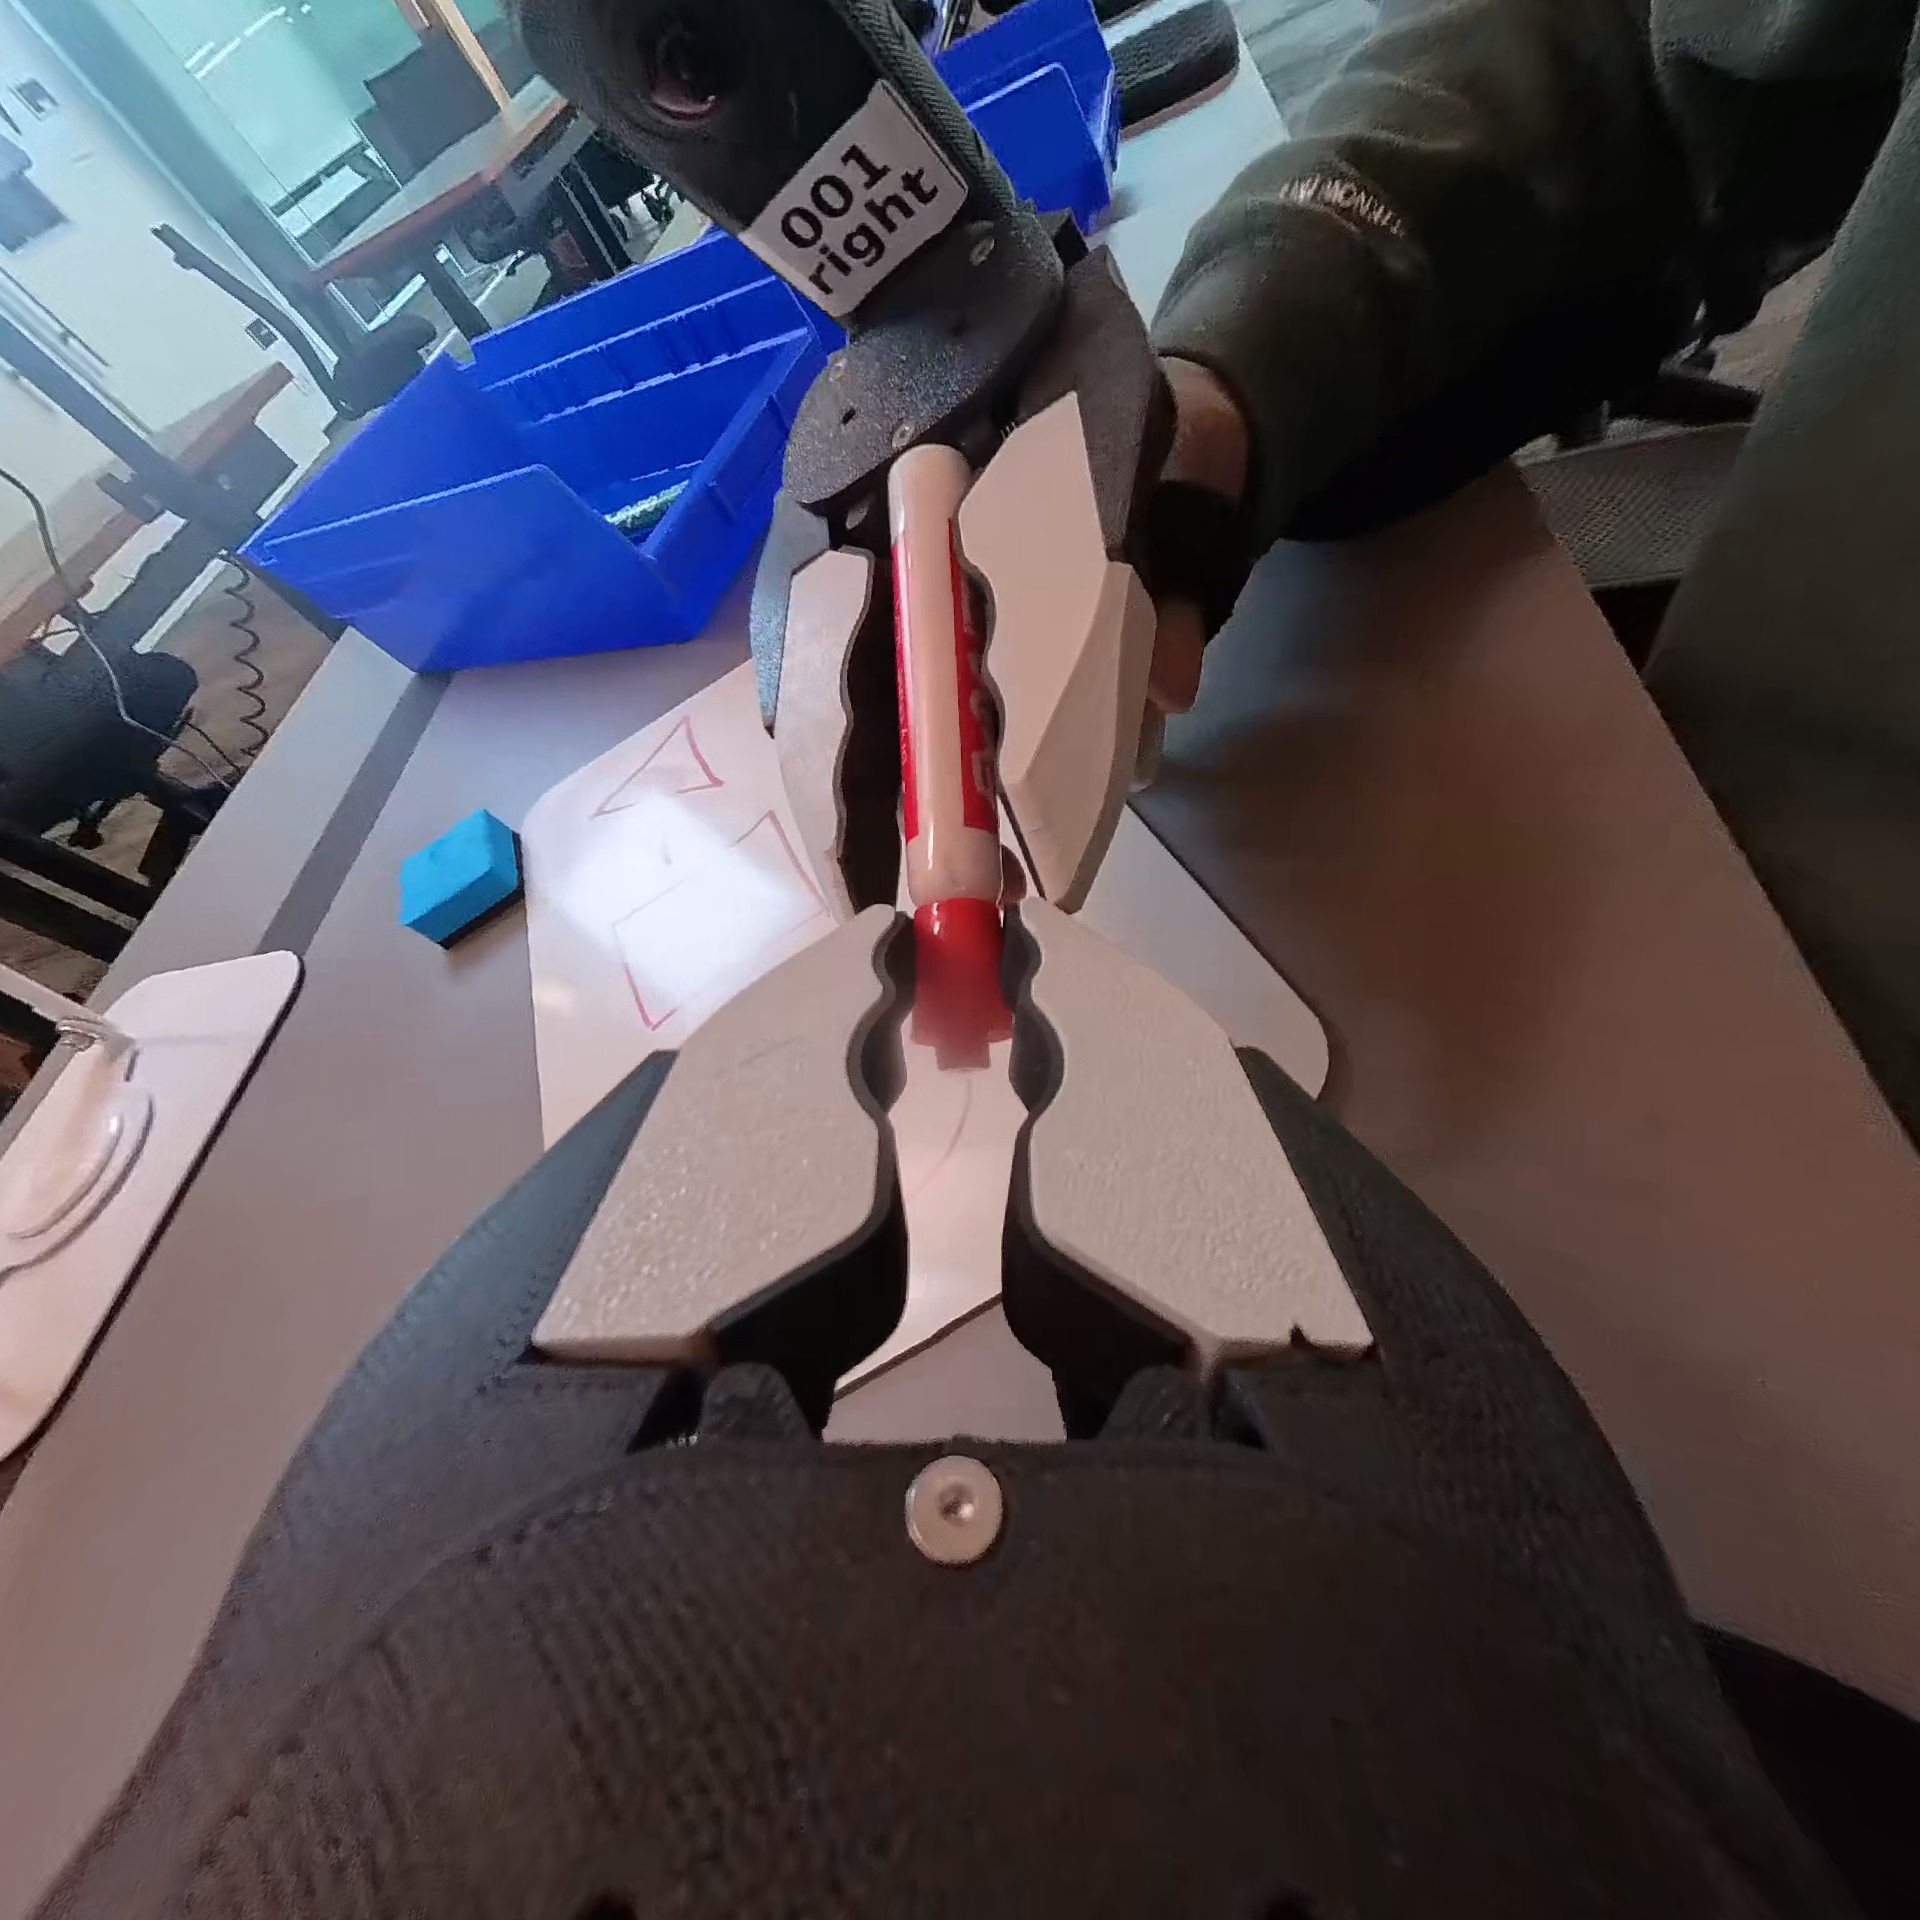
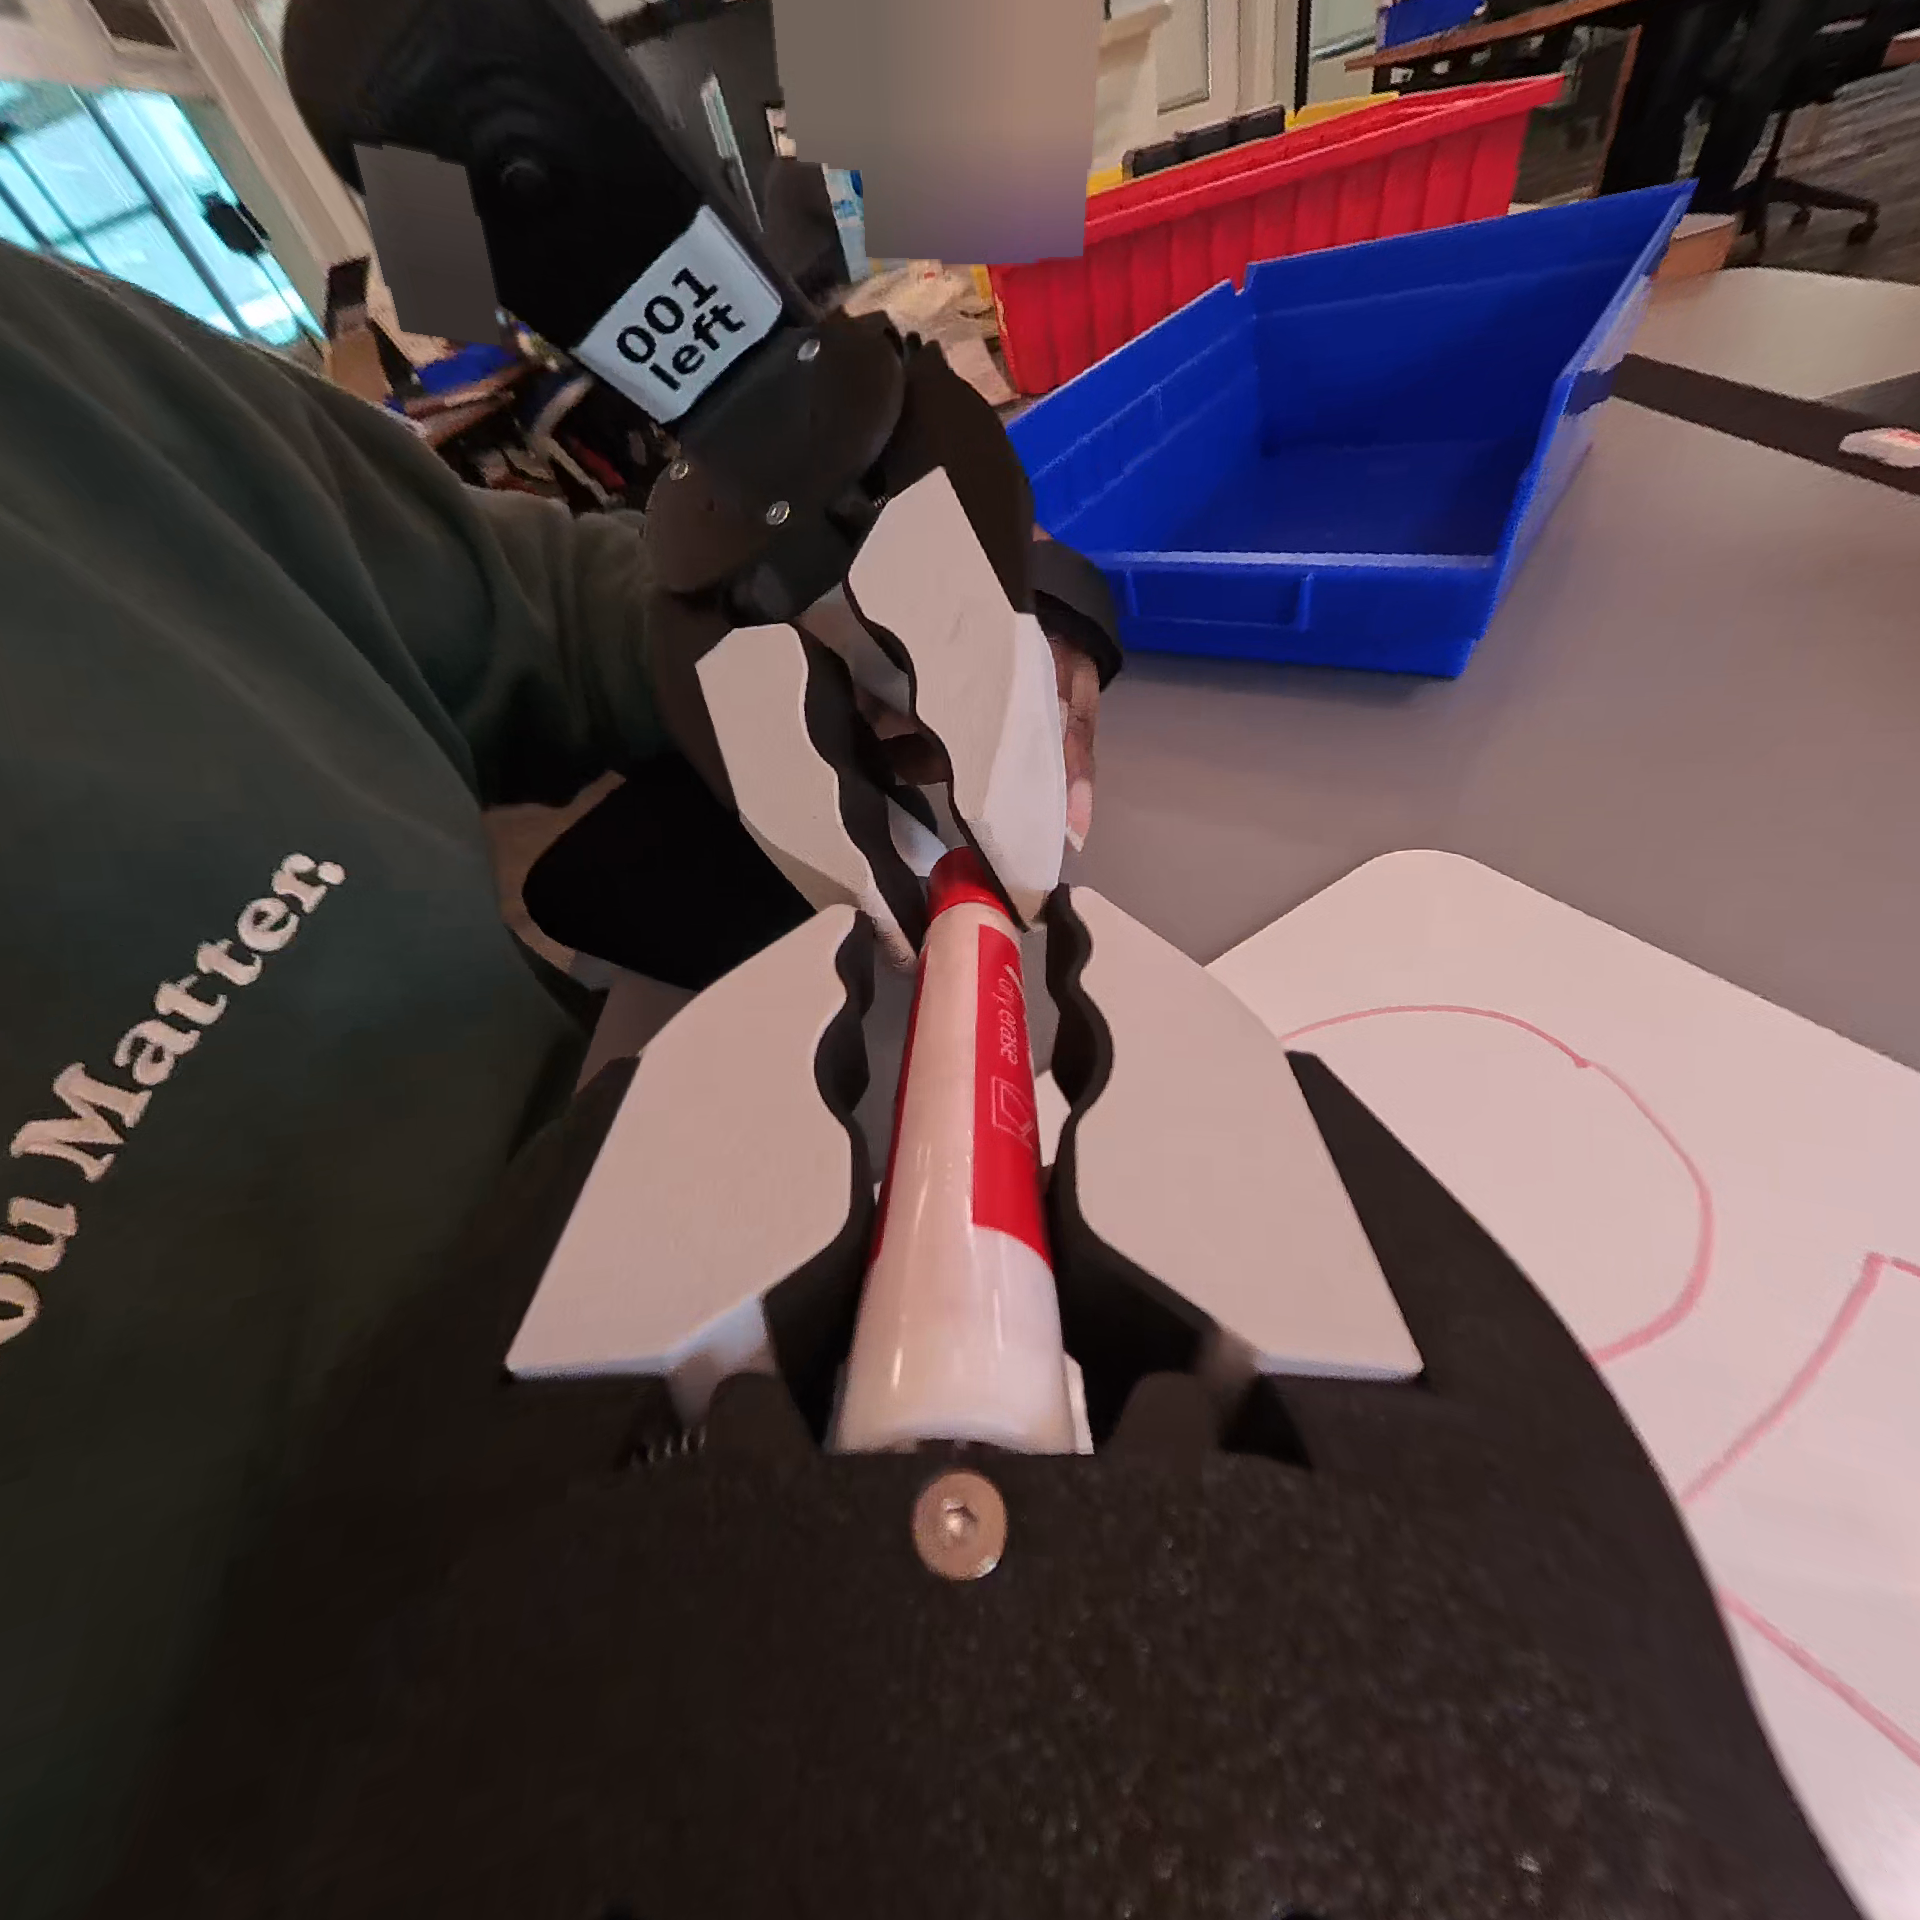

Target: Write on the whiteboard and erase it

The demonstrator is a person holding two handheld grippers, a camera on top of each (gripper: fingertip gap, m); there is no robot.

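Nearest my lens, my right claw (image 2: 961, 935) clamps the marker (image 2: 966, 1174) barrel while my left claw (image 1: 951, 935) closes on its red cap (image 1: 958, 971), above the already drawn-on whiteboard (image 1: 665, 894). Capping appears in hand; next I press it home, then fetch the blue eraser (image 1: 459, 875) on the desk (image 1: 1455, 831).

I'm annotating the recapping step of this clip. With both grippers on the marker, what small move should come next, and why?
Probably press the left gripper toward the right gripper to seat the red cap: the right one clamps the marker barrel, shapes already mark the whiteboard, and the blue eraser waits.
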